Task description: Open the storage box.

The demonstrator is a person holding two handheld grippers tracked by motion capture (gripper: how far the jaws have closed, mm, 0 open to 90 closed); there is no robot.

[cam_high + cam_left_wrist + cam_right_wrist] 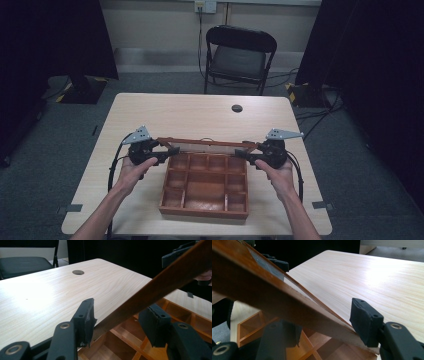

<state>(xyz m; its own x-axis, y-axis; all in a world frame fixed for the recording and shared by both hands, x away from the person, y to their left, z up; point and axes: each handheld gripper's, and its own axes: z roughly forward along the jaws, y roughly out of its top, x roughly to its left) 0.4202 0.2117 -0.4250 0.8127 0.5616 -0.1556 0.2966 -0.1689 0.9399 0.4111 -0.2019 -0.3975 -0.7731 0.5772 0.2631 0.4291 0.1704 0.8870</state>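
Box: a wooden compartment box (205,187) sits near the table's (200,112) front edge, centred.
Lid: the hinged lid (205,144) stands raised along the box's far side.
Left gripper (167,152): jaws parted around the lid's left end, not visibly clamped.
Right gripper (244,154): jaws parted astride the right end; contact unclear.
Progress: judging by the lid, the box is open; whether it is being opened or shut, I cannot tell.

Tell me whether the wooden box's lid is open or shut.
Open: the lid is raised off the box, compartments exposed, with the left gripper and right gripper at its ends.
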